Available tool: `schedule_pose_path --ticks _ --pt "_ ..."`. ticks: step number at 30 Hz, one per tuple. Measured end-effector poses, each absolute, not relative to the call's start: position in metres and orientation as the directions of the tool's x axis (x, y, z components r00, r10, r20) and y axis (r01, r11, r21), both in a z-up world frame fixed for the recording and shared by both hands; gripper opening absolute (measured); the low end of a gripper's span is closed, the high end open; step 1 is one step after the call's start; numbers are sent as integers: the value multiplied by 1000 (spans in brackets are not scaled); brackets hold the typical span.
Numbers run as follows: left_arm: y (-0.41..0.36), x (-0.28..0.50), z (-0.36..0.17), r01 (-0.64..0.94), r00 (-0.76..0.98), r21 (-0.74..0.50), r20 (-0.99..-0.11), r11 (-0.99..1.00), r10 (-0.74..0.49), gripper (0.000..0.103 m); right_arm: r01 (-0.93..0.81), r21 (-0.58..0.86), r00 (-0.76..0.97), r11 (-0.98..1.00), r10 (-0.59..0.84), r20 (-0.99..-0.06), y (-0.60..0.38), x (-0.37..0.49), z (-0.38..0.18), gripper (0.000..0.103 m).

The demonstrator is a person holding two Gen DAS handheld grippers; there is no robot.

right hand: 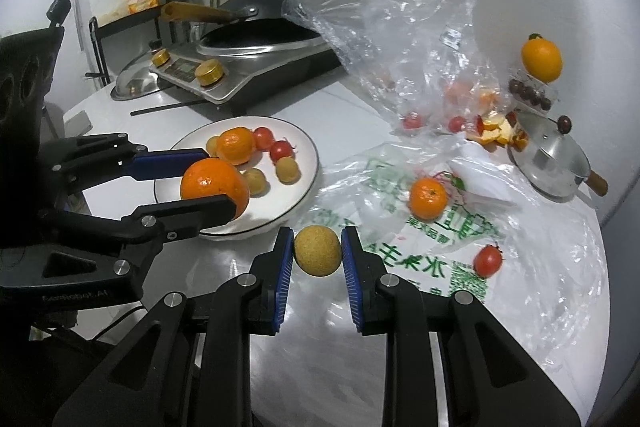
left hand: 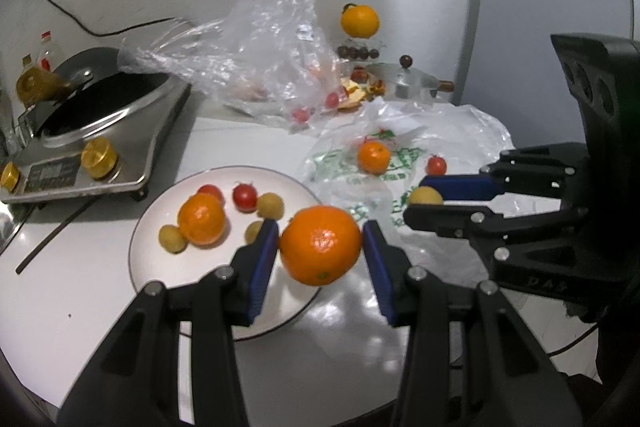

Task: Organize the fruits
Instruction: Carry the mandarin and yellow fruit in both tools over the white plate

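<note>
Gripping a large orange point(left hand: 320, 245) between the blue pads of the left tongs point(left hand: 320, 247), partly open to the fruit's width, holding it above the near rim of the white plate point(right hand: 308, 147). Pinching a small tan round fruit point(right hand: 318, 249) in the right tongs point(right hand: 317, 255), closed down snugly on it, hanging just off the plate's near edge over the desk point(right hand: 312, 347). Lying on the plate: a smaller orange point(left hand: 201, 219), two cherry tomatoes point(left hand: 245, 195), and several little yellowish fruits point(left hand: 173, 239), all clustered toward the plate's far side. Spreading out to the right of the plate, a flat plastic bag with green print point(right hand: 452, 227), carrying another orange point(right hand: 427, 198) and a lone cherry tomato point(right hand: 488, 259). Rising beyond the plate, a crumpled clear plastic bag point(right hand: 404, 39) with more tomatoes and what looks like orange peel at its mouth. Standing behind the plate to the left, a steel induction cooker point(left hand: 100, 131) with gold knobs and a dark wok on top. Sitting far right of the plate, a small lidded metal pot point(right hand: 548, 159) with a wooden handle, and past it an orange perched on a clear stand point(right hand: 541, 60) above some dark round fruits.
</note>
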State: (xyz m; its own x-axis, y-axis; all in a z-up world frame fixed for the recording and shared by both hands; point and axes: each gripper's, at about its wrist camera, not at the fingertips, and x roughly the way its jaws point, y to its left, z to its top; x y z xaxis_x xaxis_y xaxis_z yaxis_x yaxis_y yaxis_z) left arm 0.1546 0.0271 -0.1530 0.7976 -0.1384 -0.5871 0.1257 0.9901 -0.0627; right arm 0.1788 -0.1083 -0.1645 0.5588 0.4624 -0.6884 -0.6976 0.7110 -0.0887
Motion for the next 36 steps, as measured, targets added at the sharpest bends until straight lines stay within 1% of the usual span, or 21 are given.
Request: schedule_pose_path --ticks 18,36 --pt "72 160 -175 39 786 -79 -614 996 -79 45 -725 -99 528 682 458 -716 -77 182 -173 27" --pt "90 180 -196 31 766 -99 -637 995 -87 45 -735 -104 507 670 441 -741 -54 198 -183 27"
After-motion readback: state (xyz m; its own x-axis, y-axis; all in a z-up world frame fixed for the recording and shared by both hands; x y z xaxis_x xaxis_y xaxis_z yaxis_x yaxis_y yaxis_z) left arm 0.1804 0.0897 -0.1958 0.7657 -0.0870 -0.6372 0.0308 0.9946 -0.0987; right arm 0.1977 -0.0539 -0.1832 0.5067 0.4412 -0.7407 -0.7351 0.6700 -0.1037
